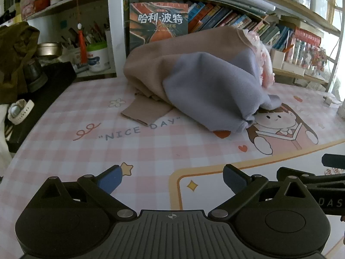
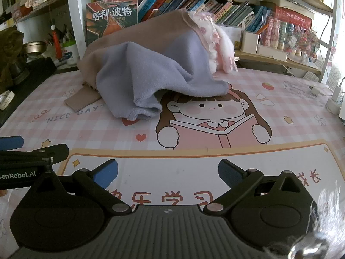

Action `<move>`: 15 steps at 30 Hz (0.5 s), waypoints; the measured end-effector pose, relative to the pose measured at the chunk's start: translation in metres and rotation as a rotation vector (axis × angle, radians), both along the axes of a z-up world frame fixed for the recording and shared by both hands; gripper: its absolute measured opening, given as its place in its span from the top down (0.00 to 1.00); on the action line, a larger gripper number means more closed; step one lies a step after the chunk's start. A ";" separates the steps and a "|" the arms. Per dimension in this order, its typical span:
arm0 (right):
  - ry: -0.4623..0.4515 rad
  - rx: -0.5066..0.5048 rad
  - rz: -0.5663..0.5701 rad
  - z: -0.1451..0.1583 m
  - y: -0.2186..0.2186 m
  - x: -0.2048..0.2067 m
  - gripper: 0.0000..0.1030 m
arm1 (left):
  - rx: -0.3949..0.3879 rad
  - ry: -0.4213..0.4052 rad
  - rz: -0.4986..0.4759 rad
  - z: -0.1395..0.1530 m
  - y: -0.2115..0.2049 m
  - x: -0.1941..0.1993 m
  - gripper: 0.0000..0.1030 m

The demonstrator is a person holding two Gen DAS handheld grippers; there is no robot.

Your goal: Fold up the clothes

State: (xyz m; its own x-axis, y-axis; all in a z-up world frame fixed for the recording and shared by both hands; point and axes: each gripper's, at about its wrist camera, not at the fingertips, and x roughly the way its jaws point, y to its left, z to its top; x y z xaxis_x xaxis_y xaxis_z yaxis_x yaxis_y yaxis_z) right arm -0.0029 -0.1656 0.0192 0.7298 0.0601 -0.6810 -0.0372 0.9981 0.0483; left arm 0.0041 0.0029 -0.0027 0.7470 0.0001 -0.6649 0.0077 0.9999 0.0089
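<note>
A crumpled garment lies heaped on the desk mat at the back: a tan part, a lavender part and a pink frilly trim. A tan sleeve sticks out flat to the left. My left gripper is open and empty, low over the mat, well short of the heap. My right gripper is open and empty, beside the left one, also short of the heap. Each gripper shows at the edge of the other's view.
The pink checked desk mat has a cartoon girl and "NICE DAY" print. Bookshelves stand behind the heap. A white watch and dark items sit at the left. A charger and cable lie at the right.
</note>
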 end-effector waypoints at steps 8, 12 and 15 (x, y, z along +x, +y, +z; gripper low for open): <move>0.006 0.006 0.004 -0.001 0.001 0.001 0.03 | -0.011 0.020 0.001 -0.003 0.003 0.001 0.02; 0.007 0.008 0.000 -0.003 0.001 0.002 0.03 | 0.002 0.022 -0.003 -0.003 0.001 0.002 0.02; 0.011 0.014 -0.003 -0.003 0.001 0.003 0.03 | 0.011 0.023 -0.006 -0.003 0.000 0.003 0.02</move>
